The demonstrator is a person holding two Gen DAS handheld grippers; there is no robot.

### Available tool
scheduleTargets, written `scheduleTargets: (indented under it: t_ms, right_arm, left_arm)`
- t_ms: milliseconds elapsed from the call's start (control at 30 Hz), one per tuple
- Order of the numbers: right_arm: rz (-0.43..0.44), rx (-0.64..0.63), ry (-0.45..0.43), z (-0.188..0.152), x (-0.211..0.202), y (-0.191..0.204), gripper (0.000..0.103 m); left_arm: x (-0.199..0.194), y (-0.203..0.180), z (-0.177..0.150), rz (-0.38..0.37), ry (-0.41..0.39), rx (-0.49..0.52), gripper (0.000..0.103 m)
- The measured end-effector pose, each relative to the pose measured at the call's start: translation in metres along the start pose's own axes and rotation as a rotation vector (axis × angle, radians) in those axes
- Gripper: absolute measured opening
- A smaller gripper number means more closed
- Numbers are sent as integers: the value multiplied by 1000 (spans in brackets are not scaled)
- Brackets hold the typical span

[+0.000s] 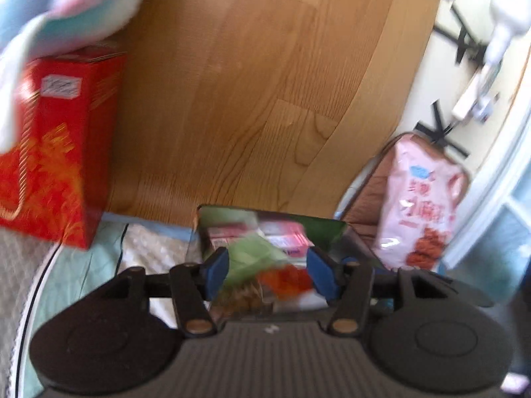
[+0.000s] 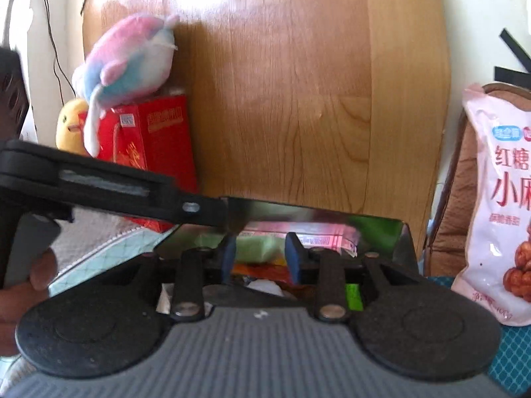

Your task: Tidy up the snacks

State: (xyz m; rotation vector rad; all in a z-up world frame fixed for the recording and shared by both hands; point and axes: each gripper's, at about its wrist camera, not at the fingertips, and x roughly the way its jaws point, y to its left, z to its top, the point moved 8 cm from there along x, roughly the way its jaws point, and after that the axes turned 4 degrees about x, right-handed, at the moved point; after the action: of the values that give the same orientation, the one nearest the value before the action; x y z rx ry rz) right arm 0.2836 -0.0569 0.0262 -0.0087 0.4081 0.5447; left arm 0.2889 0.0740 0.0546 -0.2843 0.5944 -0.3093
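A shiny metal tray [image 1: 335, 229] [image 2: 381, 227] holds several snack packets: pink ones [image 1: 285, 238] [image 2: 318, 235], a green one [image 1: 252, 255] [image 2: 255, 248] and an orange one [image 1: 285, 280] [image 2: 259, 270]. My left gripper [image 1: 267, 273] is open, its blue pads on either side of the green and orange packets, with no grip visible. My right gripper [image 2: 260, 253] is open above the same tray. The left gripper's black body [image 2: 99, 182] crosses the right wrist view at left. A large pink snack bag [image 1: 424, 205] [image 2: 501, 205] stands right of the tray.
A red gift box [image 1: 56, 152] [image 2: 149, 139] stands left of the tray with a pink-blue plush [image 1: 73, 10] [image 2: 129, 59] on top and a yellow plush [image 2: 69, 126] beside it. A wooden board [image 1: 265, 83] rises behind. A brown cushion [image 2: 458, 192] backs the pink bag.
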Motion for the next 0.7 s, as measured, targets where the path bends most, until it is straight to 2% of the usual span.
scheduleTargets:
  t_ms: [67, 133, 233, 300, 367, 467, 500, 533, 600, 700]
  right_arm:
    - [37, 17, 5, -8, -19, 3, 40]
    - [120, 49, 51, -21, -30, 10, 40]
    - [240, 89, 213, -47, -26, 27, 40]
    - [272, 104, 310, -63, -14, 39, 38]
    - [294, 119, 355, -71, -1, 50, 38]
    - [297, 154, 403, -77, 15, 58, 36]
    - [300, 169, 425, -82, 17, 58, 26]
    - [309, 192, 444, -87, 15, 58, 21]
    - [320, 192, 460, -92, 1, 58, 14]
    - [310, 192, 483, -101, -29, 54, 14]
  left_arm:
    - [-24, 7, -16, -20, 10, -42, 54]
    - [-51, 12, -46, -44, 31, -79, 55]
    - [-78, 14, -94, -74, 84, -138, 54]
    - [-91, 9, -128, -110, 130, -200, 54]
    - [-99, 6, -155, -125, 169, -259, 54]
    - [-98, 5, -172, -81, 179, -293, 54]
    - [-100, 6, -173, -75, 166, -305, 54]
    - [-100, 7, -172, -67, 167, -310, 54]
    - [-98, 9, -170, -67, 163, -331, 51]
    - [-98, 15, -171, -83, 156, -363, 47]
